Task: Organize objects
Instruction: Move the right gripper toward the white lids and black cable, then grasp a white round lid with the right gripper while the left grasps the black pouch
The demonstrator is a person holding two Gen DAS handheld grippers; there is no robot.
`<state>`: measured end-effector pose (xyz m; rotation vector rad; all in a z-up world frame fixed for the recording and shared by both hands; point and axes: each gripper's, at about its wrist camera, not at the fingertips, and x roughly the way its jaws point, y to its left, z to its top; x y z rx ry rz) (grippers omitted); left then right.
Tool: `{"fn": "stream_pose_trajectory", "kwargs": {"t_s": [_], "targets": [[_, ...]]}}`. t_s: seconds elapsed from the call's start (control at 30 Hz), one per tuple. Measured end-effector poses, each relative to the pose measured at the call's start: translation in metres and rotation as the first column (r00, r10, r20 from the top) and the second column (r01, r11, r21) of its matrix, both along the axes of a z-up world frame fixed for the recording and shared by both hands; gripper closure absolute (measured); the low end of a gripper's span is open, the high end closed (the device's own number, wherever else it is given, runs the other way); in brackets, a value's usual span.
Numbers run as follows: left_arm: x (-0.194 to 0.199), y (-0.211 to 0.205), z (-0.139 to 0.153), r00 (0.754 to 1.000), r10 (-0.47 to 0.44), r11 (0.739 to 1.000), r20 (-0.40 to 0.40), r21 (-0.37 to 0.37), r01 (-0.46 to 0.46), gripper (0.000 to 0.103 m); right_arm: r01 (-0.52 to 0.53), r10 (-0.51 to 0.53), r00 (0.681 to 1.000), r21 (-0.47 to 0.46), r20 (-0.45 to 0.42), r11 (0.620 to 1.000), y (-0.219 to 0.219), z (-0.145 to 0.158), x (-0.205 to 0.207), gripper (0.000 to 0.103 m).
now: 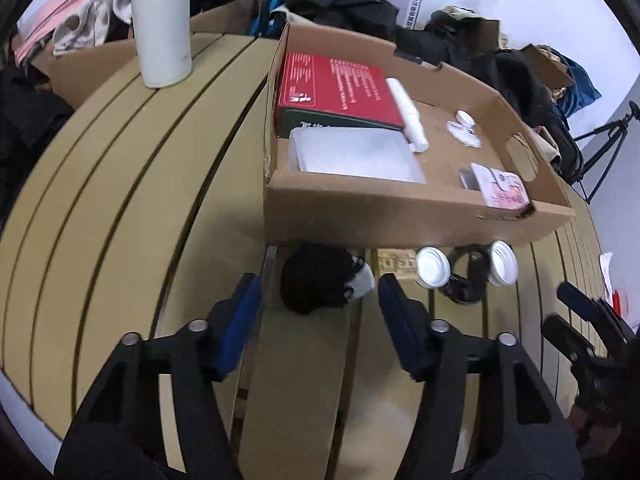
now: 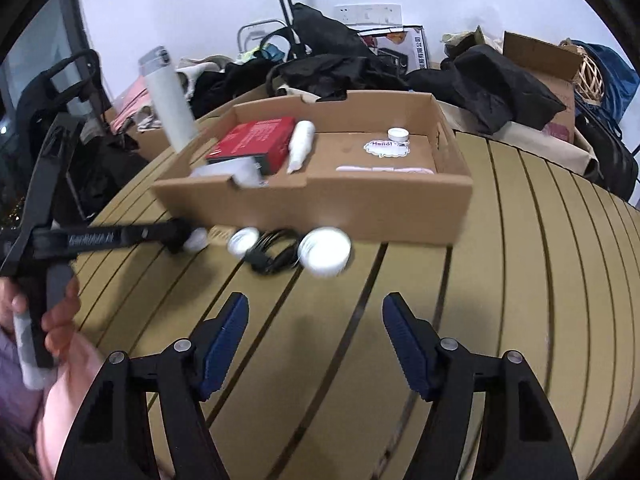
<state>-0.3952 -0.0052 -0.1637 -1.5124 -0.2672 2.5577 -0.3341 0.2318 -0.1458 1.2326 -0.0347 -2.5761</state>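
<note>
We seem to be in a lived-in room used as a makeshift recording spot rather than a tidy home. We see a slatted tan table (image 2: 500,240) against a plain white wall (image 2: 200,8) with a socket strip (image 2: 368,14). Behind the table, black jackets (image 2: 480,80), bags (image 1: 44,44) and cardboard boxes (image 2: 540,64) lie heaped together, and a tripod (image 1: 604,148) stands beside the wall.
</note>
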Motion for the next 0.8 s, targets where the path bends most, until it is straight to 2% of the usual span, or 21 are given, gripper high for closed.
{"fn": "stream_pose_trajectory", "kwargs": {"t_s": [0.07, 0.17, 0.33, 0.4, 0.47, 0.67, 0.8], "targets": [[-0.004, 0.000, -0.003, 1.000, -0.008, 1.000, 0.004, 0.028, 0.008, 0.064, -0.005, 0.005, 1.000, 0.003, 0.007, 1.000, -0.003, -0.009, -0.018, 0.030], [-0.006, -0.001, -0.004, 1.000, -0.018, 0.999, -0.001, 0.035, 0.018, 0.066, -0.018, 0.018, 1.000, 0.031, 0.007, 0.999, -0.012, -0.018, -0.035, 0.031], [-0.004, -0.005, 0.001, 1.000, -0.009, 0.998, -0.015, 0.055, 0.009, 0.067, -0.042, 0.041, 0.999, 0.020, 0.030, 0.999, -0.017, -0.031, -0.049, 0.049], [0.002, -0.009, 0.008, 0.999, 0.005, 0.998, -0.031, 0.059, -0.003, 0.068, -0.038, 0.037, 0.999, 0.050, 0.029, 0.998, -0.018, -0.033, -0.049, 0.059], [0.009, -0.013, 0.015, 0.999, 0.024, 0.998, -0.037, 0.063, -0.022, 0.068, -0.037, 0.036, 0.999, 0.050, 0.031, 0.998, -0.017, -0.034, -0.048, 0.059], [0.068, -0.024, 0.058, 0.993, 0.075, 0.993, -0.094, 0.098, -0.066, 0.068, -0.037, 0.037, 0.999, 0.048, 0.013, 0.998, -0.009, -0.011, -0.020, 0.059], [0.114, -0.019, 0.083, 0.991, 0.067, 0.991, -0.112, 0.121, -0.053, 0.068, -0.042, 0.042, 0.999, 0.041, 0.007, 0.998, -0.001, 0.014, 0.031, 0.059]]}}
